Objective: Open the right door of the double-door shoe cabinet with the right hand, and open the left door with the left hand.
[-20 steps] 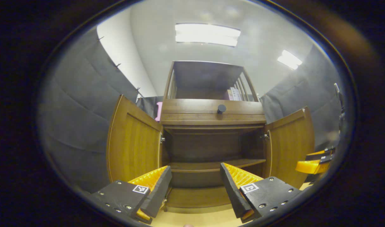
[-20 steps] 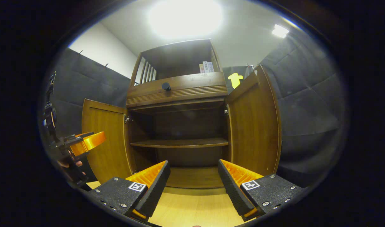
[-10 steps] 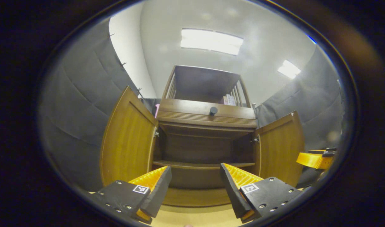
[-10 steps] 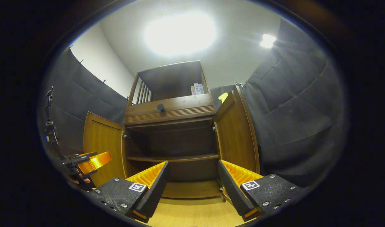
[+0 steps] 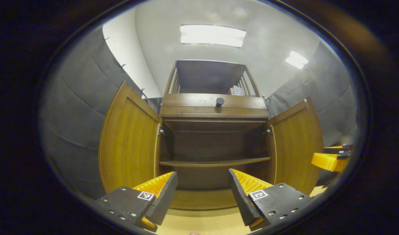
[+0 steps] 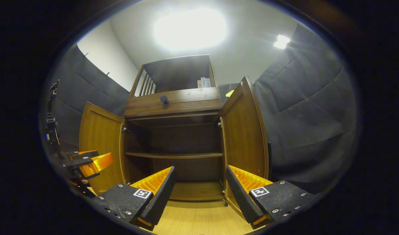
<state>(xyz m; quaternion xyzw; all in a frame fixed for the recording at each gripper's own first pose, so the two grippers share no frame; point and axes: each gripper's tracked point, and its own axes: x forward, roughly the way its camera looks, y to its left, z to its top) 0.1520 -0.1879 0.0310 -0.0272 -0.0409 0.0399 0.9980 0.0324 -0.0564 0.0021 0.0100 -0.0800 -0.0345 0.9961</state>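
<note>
Standing open: shoe cabinet (image 5: 215,111) doors | pale wood floor (image 6: 199,220) | both jaws apart, empty

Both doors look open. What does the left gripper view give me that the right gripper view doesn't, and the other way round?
Left gripper view: the right gripper, off to the side by the open right door. Right gripper view: the left gripper, in front of the open left door. Shared: both doors swung wide, a bare shelf inside, the drawer knob above, and each view's own fingers apart, holding nothing.
</note>
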